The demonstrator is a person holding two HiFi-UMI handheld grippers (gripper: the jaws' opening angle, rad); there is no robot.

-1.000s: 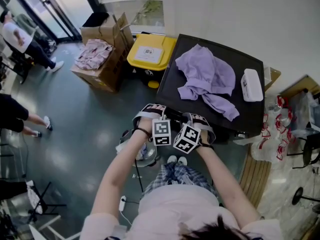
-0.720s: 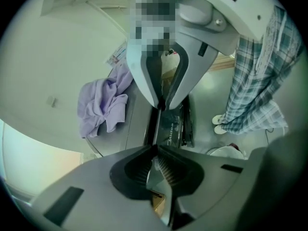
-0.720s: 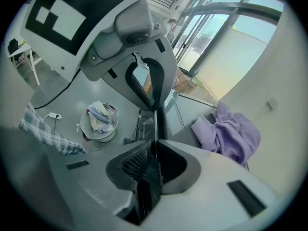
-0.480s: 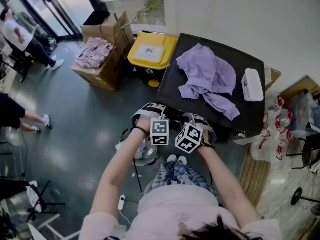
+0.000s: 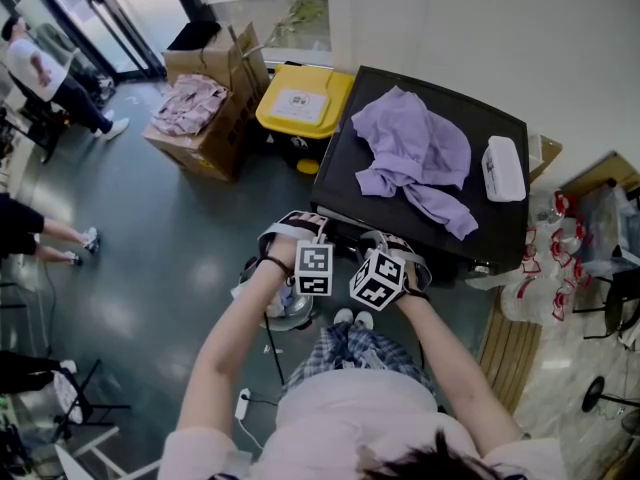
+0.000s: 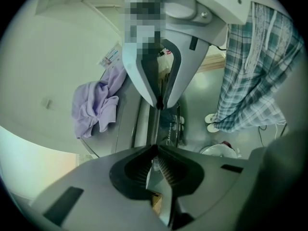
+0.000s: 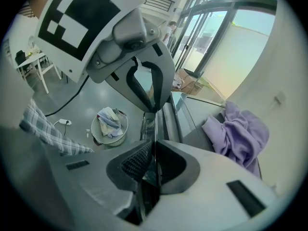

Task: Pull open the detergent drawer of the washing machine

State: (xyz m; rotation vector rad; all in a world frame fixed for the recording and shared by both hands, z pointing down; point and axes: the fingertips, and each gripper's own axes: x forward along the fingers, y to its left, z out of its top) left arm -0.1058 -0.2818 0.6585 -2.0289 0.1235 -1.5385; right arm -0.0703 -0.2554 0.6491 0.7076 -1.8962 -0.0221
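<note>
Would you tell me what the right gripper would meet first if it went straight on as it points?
Most likely the front top edge of the washing machine, which seems to lie just beyond the shut jaws of the right gripper. The left gripper hangs close beside that line; depth is unclear.

Washing machine [image 5: 340, 183] front out of sight below its top in head view, thin edge [image 6: 153, 163] pinched by left gripper [image 6: 155, 150] and right gripper [image 7: 154, 146] too cramped to identify, bystanders [image 5: 38, 68] cropped at left edge
</note>
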